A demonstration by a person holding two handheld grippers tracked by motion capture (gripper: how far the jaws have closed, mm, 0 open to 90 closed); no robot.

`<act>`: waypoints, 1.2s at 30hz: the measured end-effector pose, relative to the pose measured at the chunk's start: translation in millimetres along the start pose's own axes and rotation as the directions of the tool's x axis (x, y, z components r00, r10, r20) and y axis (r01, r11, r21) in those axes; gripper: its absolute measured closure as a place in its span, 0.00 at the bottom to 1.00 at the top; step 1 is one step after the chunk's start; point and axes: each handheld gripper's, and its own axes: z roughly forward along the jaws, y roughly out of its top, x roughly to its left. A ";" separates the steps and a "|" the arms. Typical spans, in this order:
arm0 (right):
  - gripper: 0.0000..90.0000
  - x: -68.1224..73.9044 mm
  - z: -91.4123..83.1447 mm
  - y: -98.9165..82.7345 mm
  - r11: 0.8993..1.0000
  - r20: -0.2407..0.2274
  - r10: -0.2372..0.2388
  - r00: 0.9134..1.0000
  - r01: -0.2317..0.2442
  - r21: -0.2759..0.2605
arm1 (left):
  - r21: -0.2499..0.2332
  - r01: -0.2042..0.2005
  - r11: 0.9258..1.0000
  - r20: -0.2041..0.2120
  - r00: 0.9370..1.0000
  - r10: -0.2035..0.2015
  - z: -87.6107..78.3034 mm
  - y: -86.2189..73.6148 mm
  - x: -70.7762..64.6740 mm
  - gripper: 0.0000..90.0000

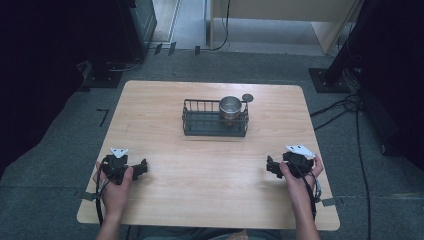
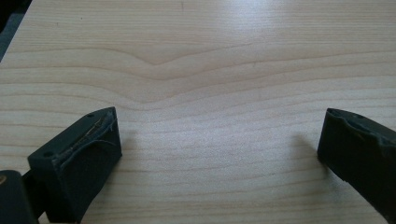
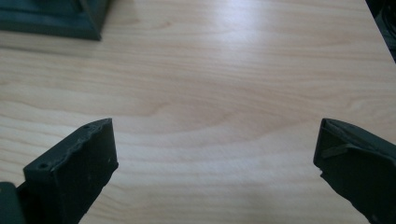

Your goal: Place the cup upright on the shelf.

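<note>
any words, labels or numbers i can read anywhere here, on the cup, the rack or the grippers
None can be read.
Metal cup: plain, no print.
Wire rack: no label.
Left gripper and right gripper: bare black jaws, no marking.
White marks on the grey plates in the high view: too small to read.

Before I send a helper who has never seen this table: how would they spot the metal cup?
On the wooden table, find the dark wire rack at the far middle. The metal cup stands upright in its right end, the only shiny silver thing there.
</note>
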 end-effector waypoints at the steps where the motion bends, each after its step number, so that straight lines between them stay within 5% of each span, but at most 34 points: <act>1: 0.00 -3.0 -0.4 -3.4 1.000 0.004 0.001 1.000 -0.001 0.004 | 0.000 0.000 1.000 0.000 1.000 0.000 0.0 0.0 0.0 0.00; 21: 0.00 -39.6 -10.7 -50.7 0.998 0.062 0.025 0.998 -0.029 0.058 | 0.000 0.000 1.000 0.000 1.000 0.000 0.0 0.0 0.0 0.00; 36: 0.00 -54.6 -23.0 -70.5 0.997 0.036 0.054 0.998 -0.056 0.049 | 0.000 0.001 1.000 0.000 1.000 -0.001 0.0 -0.1 0.0 0.00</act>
